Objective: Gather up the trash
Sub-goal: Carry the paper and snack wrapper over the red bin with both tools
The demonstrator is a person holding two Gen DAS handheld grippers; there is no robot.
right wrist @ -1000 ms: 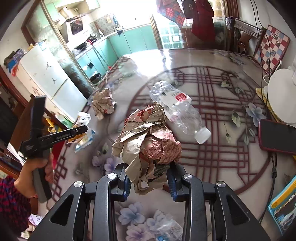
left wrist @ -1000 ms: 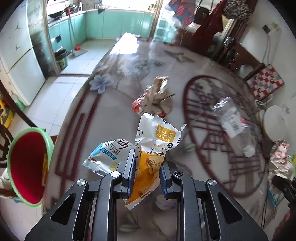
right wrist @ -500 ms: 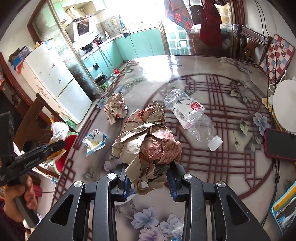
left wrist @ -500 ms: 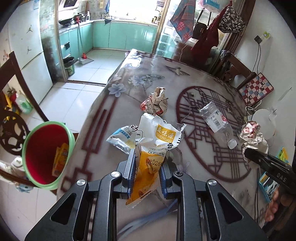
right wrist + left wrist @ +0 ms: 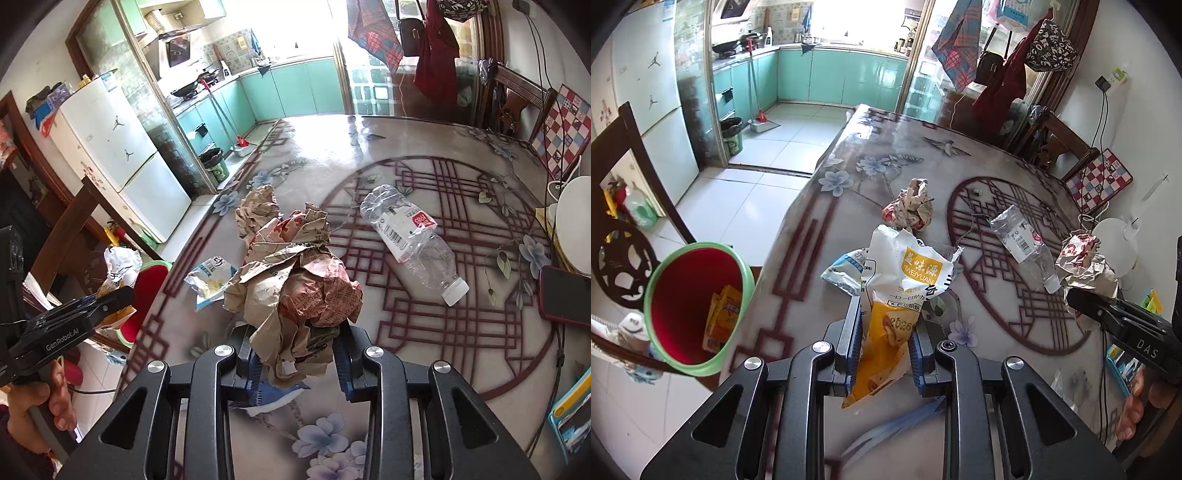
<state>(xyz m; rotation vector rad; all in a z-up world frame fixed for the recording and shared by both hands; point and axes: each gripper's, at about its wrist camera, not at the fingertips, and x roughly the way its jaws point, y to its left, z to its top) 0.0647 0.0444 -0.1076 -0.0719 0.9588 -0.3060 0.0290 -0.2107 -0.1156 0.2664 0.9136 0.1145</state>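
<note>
My left gripper [image 5: 884, 343] is shut on a white and yellow snack wrapper [image 5: 905, 280], held above the table's left edge. A green-rimmed red bin [image 5: 690, 306] stands on the floor to the left, with a yellow wrapper inside. My right gripper [image 5: 299, 354] is shut on a crumpled ball of brown and red paper [image 5: 295, 291]; the same ball [image 5: 1086, 262] shows at the right of the left wrist view. On the table lie a second crumpled paper ball [image 5: 258, 214], a blue and white packet [image 5: 210, 275] and an empty clear plastic bottle [image 5: 410, 243].
The glass-topped table [image 5: 461, 325] has a red lattice pattern. A phone [image 5: 565, 295], a white round object [image 5: 572, 229] and cables sit at its right edge. A dark wooden chair [image 5: 624, 206] stands behind the bin. White floor tiles lead to a kitchen.
Both grippers rose and drew back from the table with their trash. The bin came more fully into the left wrist view, and the right gripper came into sight at its right edge.
</note>
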